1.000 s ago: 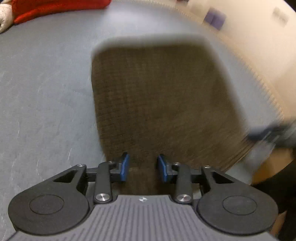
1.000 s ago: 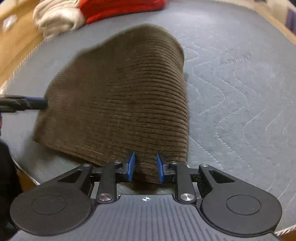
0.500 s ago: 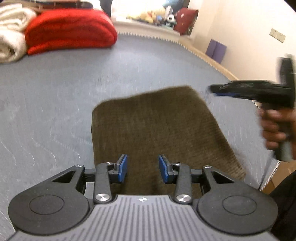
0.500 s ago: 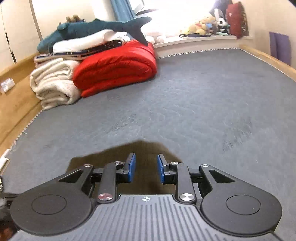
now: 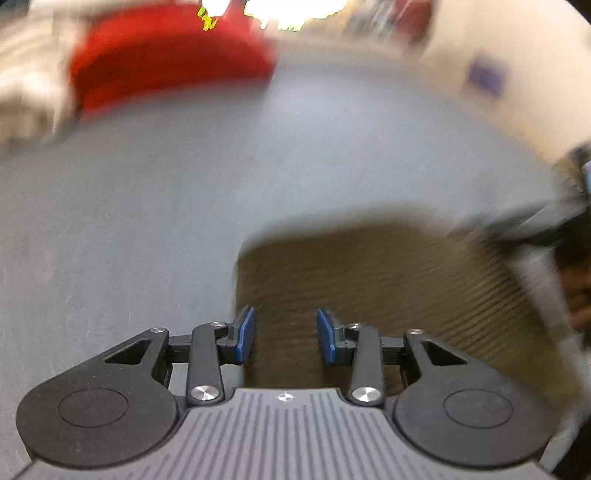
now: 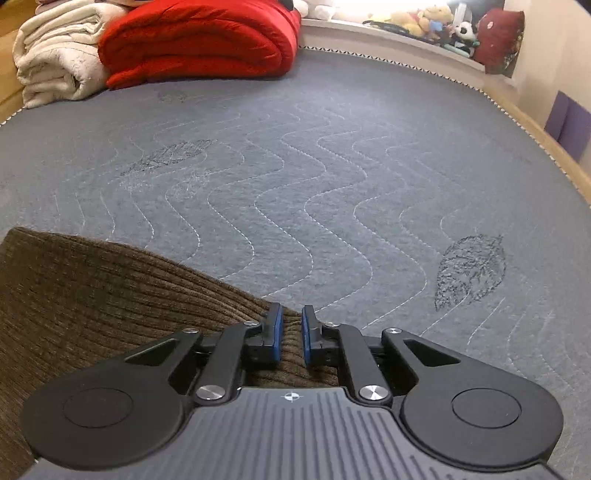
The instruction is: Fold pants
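Two views take in one grey quilted bed [image 6: 332,166], with a red quilt [image 6: 199,40] rolled at its far end. The brown corduroy pants [image 6: 92,295] lie folded into a compact block at the end of the bed away from the red quilt, close under both cameras. The fold looks well along, so the step in hand is probably one more fold or a squaring-up of the block. The left claw [image 5: 285,339] hangs over the block's edge on the white-blanket side of the red quilt. Its jaws have just been opening and stand moderately wide, pads clear of the cloth and gripping nothing. The right claw [image 6: 291,338] sits at the opposite corner. Its jaws have just been closing to a narrow gap with the corduroy edge between the pads, but whether they truly pinch it I cannot tell. The next move likely calls for a sure grip on both corners, then a level lift so the layers stay stacked. Only the right view is sharp, showing the wavy stitching, a white blanket [image 6: 55,55] beside the red quilt and toys [image 6: 424,18] beyond it. The left view is badly smeared, yet it alone shows the block's far edge.
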### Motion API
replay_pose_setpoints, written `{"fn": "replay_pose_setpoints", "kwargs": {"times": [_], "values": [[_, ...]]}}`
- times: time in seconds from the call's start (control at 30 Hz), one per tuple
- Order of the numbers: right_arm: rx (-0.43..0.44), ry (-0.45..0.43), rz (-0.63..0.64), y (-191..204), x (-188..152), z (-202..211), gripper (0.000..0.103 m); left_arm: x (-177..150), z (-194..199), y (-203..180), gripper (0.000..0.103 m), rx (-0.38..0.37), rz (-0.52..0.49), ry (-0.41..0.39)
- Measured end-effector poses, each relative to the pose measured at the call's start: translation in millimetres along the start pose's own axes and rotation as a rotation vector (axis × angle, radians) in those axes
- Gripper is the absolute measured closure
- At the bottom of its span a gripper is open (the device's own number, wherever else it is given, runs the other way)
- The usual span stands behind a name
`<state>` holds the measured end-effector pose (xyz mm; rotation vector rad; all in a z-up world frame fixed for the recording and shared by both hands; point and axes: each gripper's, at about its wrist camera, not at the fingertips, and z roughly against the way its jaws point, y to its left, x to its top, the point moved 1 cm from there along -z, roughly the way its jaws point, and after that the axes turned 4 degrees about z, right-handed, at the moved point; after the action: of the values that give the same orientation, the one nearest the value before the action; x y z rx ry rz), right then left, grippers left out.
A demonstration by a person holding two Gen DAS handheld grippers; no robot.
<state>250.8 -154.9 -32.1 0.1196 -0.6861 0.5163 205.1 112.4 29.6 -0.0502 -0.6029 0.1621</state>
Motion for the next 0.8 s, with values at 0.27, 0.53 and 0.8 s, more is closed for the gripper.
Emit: {"fn": "replay_pose_setpoints", "kwargs": {"times": [0.27,0.53,0.8], "values": [[0.007,-0.040,-0.063,-0.8,3.6,45.2,0.081,-16.2,64.2,3.4,0.022,0.047,-0.011,-0.132],[-0.021,-0.103,-0.173,8.2,-19.8,138.8,0.037,-79.0,151.3,-19.0,0.010,0.027,-0.004,-0.316],[-0.076,-0.076,-0.265,46.6,-83.3,221.9,0.022,-122.0,196.2,-43.4,0.000,0.056,-0.021,-0.326]]}}
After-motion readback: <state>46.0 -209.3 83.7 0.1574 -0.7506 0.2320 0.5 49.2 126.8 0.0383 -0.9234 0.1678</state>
